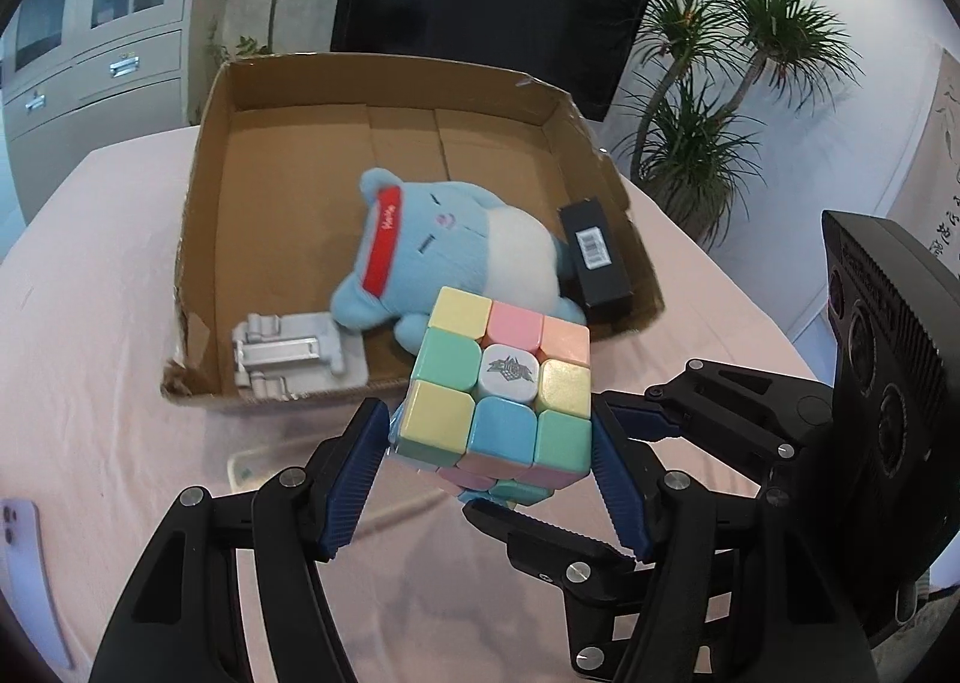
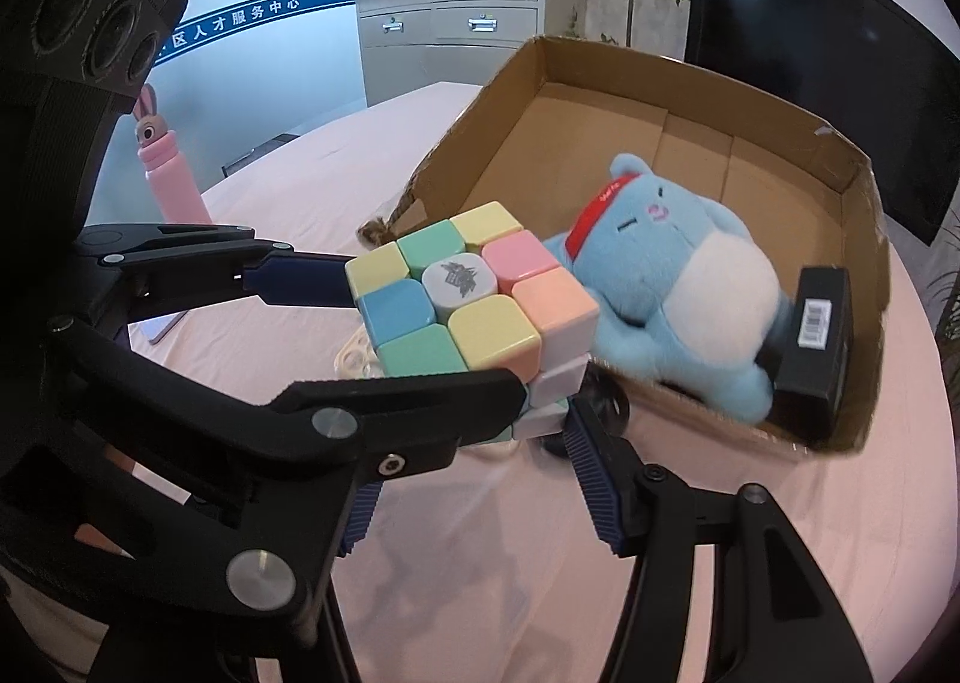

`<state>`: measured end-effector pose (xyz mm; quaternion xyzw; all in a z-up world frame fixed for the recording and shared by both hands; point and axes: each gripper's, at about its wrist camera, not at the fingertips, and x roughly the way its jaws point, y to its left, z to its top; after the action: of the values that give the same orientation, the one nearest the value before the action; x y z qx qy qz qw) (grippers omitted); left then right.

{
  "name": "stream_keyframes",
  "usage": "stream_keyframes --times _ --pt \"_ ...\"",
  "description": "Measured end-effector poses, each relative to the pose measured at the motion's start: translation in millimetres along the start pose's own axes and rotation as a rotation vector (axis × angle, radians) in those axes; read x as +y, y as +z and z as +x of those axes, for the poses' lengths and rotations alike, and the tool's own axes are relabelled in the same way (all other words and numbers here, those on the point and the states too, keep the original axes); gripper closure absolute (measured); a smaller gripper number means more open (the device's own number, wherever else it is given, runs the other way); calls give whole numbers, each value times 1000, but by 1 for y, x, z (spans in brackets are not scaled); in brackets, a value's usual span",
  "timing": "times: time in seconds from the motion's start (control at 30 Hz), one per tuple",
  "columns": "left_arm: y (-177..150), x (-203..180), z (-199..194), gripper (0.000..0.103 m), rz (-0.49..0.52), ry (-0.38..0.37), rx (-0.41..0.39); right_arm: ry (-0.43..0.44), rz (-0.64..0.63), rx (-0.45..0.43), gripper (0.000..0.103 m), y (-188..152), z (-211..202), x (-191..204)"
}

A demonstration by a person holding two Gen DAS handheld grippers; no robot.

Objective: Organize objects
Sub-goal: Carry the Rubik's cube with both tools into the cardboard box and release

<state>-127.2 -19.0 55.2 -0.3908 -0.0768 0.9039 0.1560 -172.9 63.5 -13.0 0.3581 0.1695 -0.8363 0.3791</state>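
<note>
Pastel puzzle cube [image 1: 501,392] sits clamped between the blue ribbed pads of the left tool [image 1: 489,455], held above the pink tabletop [image 1: 90,335] just in front of the near wall of an open cardboard box [image 1: 204,239]. The right tool [image 2: 474,479] meets the same cube [image 2: 474,299] from the side; one of its fingers lies under the cube's lower corner, but whether it grips cannot be told. Inside the box, a blue plush toy [image 1: 444,245] with a red headband lies on its back, a black barcoded carton [image 1: 594,251] touching its right side and a grey folding stand [image 1: 294,353] resting in the near-left corner. A pink bunny-topped bottle [image 2: 171,167] stands upright on the tabletop, well apart from the box. A pale phone [image 1: 24,557] lies at the near-left edge.
</note>
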Motion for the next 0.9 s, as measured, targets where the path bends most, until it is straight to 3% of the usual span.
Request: stream_keyframes --times 0.47,0.9 --pt "64 61 38 38 -53 57 -30 39 -42 -24 48 77 66 -17" --pt "76 118 88 38 -132 106 21 45 -87 38 48 106 137 -13"
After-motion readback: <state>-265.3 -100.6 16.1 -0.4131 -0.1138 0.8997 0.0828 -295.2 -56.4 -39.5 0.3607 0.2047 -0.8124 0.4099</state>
